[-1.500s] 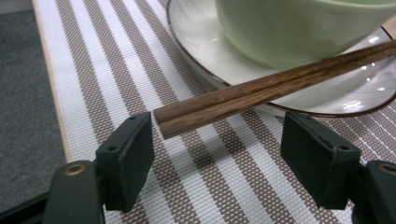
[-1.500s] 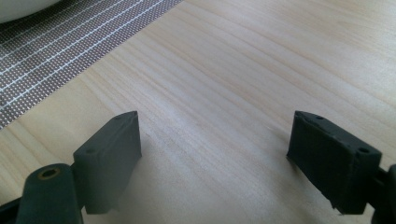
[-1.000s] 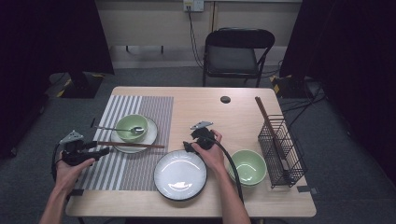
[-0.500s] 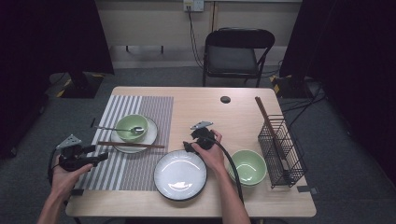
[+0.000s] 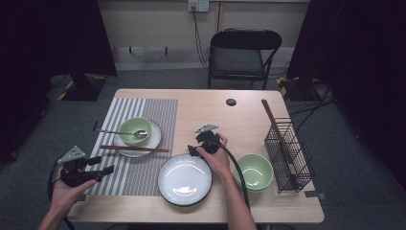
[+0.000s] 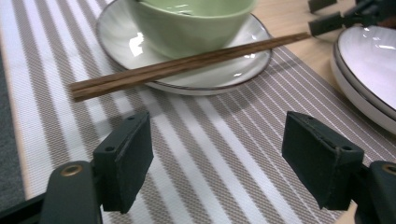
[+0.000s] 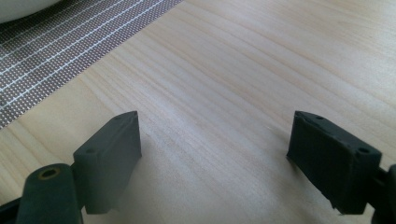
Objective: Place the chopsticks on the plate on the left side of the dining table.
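Chopsticks (image 6: 187, 63) lay across the saucer (image 6: 233, 74) rim, upper frame; left hand-held gripper (image 6: 229, 170) hung wide, empty, approaching. Right hand-held gripper (image 7: 224, 163) wide too. Next: advance, straddle, close.

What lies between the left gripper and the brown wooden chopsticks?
Bare striped placemat separates left gripper, jaws open, from brown wooden chopsticks, as the left gripper view shows.
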Tool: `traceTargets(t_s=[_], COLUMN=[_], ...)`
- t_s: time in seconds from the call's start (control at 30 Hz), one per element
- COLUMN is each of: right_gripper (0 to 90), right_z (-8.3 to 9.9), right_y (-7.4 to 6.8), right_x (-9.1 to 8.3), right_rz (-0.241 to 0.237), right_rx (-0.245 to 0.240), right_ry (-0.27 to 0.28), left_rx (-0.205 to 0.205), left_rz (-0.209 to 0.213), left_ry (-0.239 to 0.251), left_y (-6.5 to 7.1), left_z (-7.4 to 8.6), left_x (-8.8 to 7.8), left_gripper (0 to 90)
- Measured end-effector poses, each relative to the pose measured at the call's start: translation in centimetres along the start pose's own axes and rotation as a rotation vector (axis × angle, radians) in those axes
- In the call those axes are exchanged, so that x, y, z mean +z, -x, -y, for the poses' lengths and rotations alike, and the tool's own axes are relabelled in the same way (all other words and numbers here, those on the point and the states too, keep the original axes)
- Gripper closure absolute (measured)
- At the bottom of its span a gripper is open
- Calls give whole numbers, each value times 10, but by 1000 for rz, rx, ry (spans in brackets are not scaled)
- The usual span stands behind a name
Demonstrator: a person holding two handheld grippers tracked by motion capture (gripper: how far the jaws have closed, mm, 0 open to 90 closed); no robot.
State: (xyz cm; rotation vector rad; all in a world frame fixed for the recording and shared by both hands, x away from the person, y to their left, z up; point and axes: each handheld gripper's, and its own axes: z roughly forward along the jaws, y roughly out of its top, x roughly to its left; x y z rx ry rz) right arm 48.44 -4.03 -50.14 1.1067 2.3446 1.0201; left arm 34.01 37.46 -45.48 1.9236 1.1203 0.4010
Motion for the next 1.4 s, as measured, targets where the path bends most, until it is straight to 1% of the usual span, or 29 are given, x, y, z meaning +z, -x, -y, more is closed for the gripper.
traceTargets(t_s=[0.03, 0.07, 0.1, 0.13, 0.17, 0.2, 0.23, 0.27, 0.3, 0.33, 0.37, 0.4, 0.43, 0.47, 0.5, 0.57, 0.6, 0.63, 0.73, 0.83, 0.87, 0.9, 0.93, 0.97, 1.0, 1.03, 1.1, 1.4], right_gripper=[162, 163, 163, 163, 162, 163, 162, 163, 163, 163, 162, 162, 163, 162, 162, 162, 163, 163, 163, 162, 162, 163, 162, 162, 162, 162, 163, 162], right_z=[0, 0, 0, 0, 0, 0, 0, 0, 0, 0, 0, 0, 0, 0, 0, 0, 0, 0, 0, 0, 0, 0, 0, 0, 0, 0, 0, 0], right_y=[0, 0, 0, 0, 0, 0, 0, 0, 0, 0, 0, 0, 0, 0, 0, 0, 0, 0, 0, 0, 0, 0, 0, 0, 0, 0, 0, 0], right_x=[0, 0, 0, 0, 0, 0, 0, 0, 0, 0, 0, 0, 0, 0, 0, 0, 0, 0, 0, 0, 0, 0, 0, 0, 0, 0, 0, 0], right_rz=[0, 0, 0, 0, 0, 0, 0, 0, 0, 0, 0, 0, 0, 0, 0, 0, 0, 0, 0, 0, 0, 0, 0, 0, 0, 0, 0, 0], right_rx=[0, 0, 0, 0, 0, 0, 0, 0, 0, 0, 0, 0, 0, 0, 0, 0, 0, 0, 0, 0, 0, 0, 0, 0, 0, 0, 0, 0], right_ry=[0, 0, 0, 0, 0, 0, 0, 0, 0, 0, 0, 0, 0, 0, 0, 0, 0, 0, 0, 0, 0, 0, 0, 0, 0, 0, 0, 0], left_rx=[-4, -5, -2, 4, -8, -13, 9, 26, 27, 27, 37, 41, 29, 31, 47, 64, 64, 78, 77, 92, 100, 98, 100, 98, 111, 104, 91, 90], left_rz=[15, 13, 2, 4, 26, 30, 16, 18, 16, 16, 5, 5, 12, 17, 11, 6, 6, 2, -16, -59, -66, -83, -99, -85, -92, -98, -98, -93], left_ry=[0, 5, 6, 10, 16, 18, 20, 7, -11, -11, -8, -7, -18, -34, -48, -69, -69, -102, -105, -102, -123, -144, -148, -129, -135, -134, -101, -102], left_y=[3, 5, 8, 11, 13, 17, 20, 24, 28, 28, 30, 31, 32, 33, 35, 39, 39, 42, 46, 50, 50, 49, 49, 48, 47, 47, 48, 48], left_z=[0, 0, 0, 0, -1, -1, -2, -2, -3, -3, -3, -3, -3, -3, -4, -5, -5, -6, -5, -1, 1, 2, 4, 6, 6, 7, 11, 10], left_x=[1, 1, 1, 1, 2, 3, 6, 10, 18, 18, 21, 25, 30, 34, 40, 47, 47, 57, 64, 71, 74, 76, 78, 78, 77, 77, 77, 77], left_gripper=[240, 239, 241, 234, 232, 231, 231, 231, 231, 230, 230, 229, 229, 224, 213, 212, 207, 203, 199, 189, 186, 181, 177, 151, 154, 154, 151, 147])
